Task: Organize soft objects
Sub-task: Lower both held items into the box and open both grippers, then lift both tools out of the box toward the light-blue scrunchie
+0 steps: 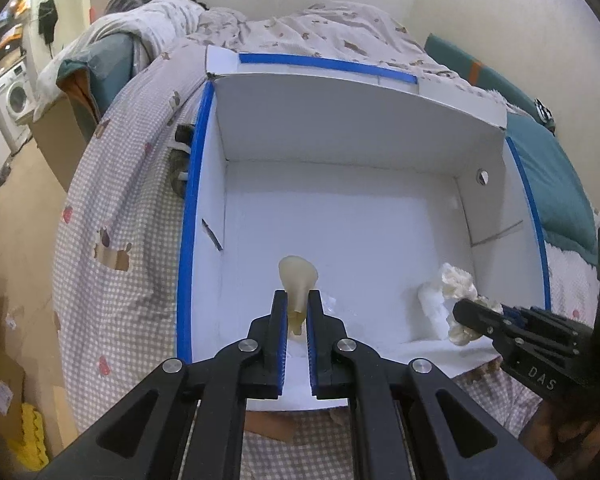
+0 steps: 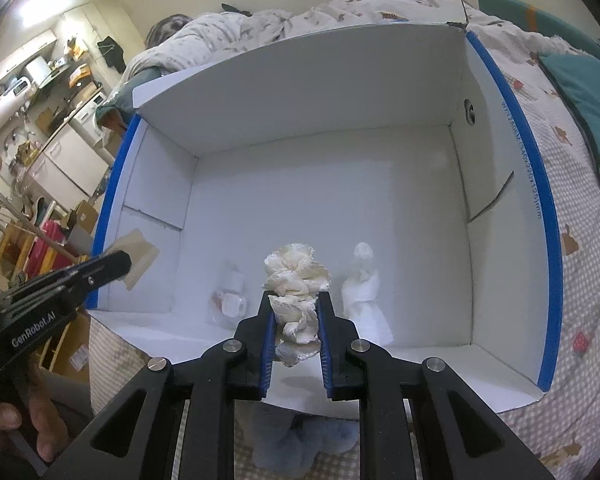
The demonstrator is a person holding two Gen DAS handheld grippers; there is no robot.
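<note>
A white cardboard box [image 1: 340, 128] with blue taped edges lies open on the bed; it also shows in the right wrist view [image 2: 300, 80]. My left gripper [image 1: 298, 298] is shut on a pale yellowish soft piece [image 1: 298, 280] above the box's near left floor. My right gripper [image 2: 294, 300] is shut on a cream ruffled scrunchie [image 2: 296, 276] over the box's near edge; it also shows in the left wrist view [image 1: 460, 284]. A white soft item [image 2: 364, 296] stands in the box beside it. A small clear packet [image 2: 230, 300] lies on the box floor.
The box sits on a checked bedspread [image 1: 120, 200]. A rumpled duvet [image 1: 300, 28] lies behind, a teal pillow [image 2: 588, 96] to the right. A blue-grey fluffy item [image 2: 300, 440] lies on the bed below my right gripper. Kitchen shelves and a washing machine [image 1: 14, 96] stand far left.
</note>
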